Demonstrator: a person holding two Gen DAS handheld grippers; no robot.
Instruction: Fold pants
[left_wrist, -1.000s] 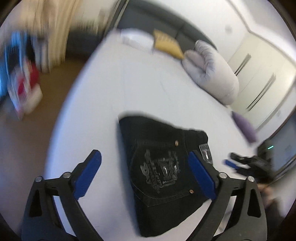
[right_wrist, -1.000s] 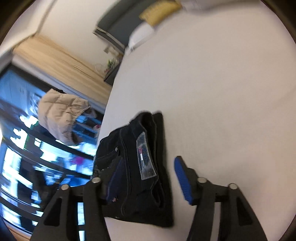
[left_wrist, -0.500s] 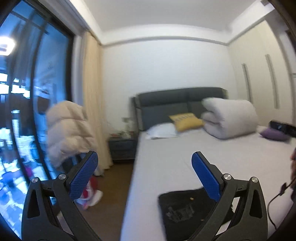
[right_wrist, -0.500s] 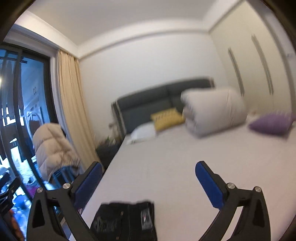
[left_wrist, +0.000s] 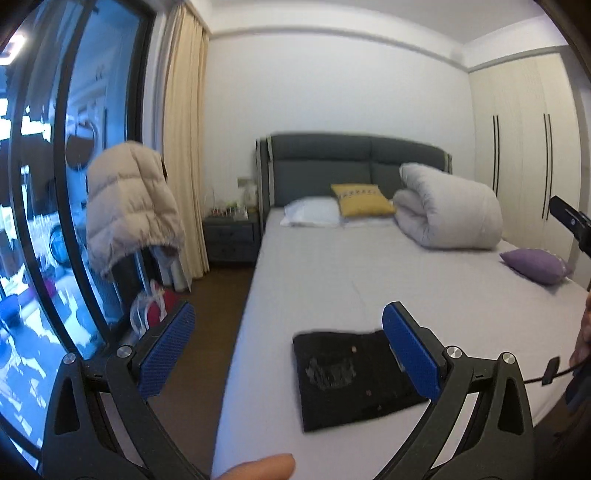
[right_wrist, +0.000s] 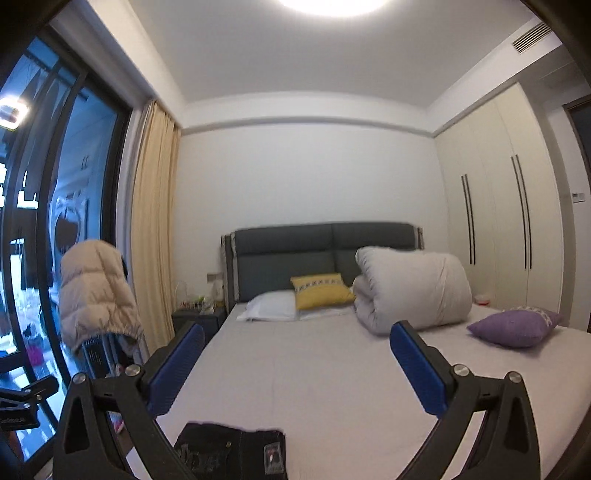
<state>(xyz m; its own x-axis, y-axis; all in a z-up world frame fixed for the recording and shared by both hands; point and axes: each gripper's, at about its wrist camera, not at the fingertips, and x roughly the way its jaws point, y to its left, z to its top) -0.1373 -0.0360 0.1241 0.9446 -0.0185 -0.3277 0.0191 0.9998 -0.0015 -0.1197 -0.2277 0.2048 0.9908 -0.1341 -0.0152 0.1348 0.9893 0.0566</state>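
Note:
Black pants (left_wrist: 351, 376) lie folded into a compact rectangle near the foot of the bed (left_wrist: 406, 288), pocket embroidery facing up. In the right wrist view the pants (right_wrist: 229, 454) show only at the bottom edge. My left gripper (left_wrist: 291, 347) hovers above and short of the pants, jaws wide, nothing between its blue pads. My right gripper (right_wrist: 295, 369) is raised and points level across the bed, also open and empty. Neither gripper touches the cloth.
A rolled white duvet (left_wrist: 447, 206), yellow cushion (left_wrist: 360, 199), white pillow (left_wrist: 314, 214) and purple cushion (left_wrist: 535, 262) lie on the bed. A beige puffer jacket (left_wrist: 129, 203) hangs by the glass door. Floor strip and nightstand (left_wrist: 231, 236) sit left of the bed. A fingertip (left_wrist: 258, 469) shows below.
Both grippers have lifted away from the folded pants and tilted up from looking down at the bed to looking across the room. The right jaws widened off the pants.

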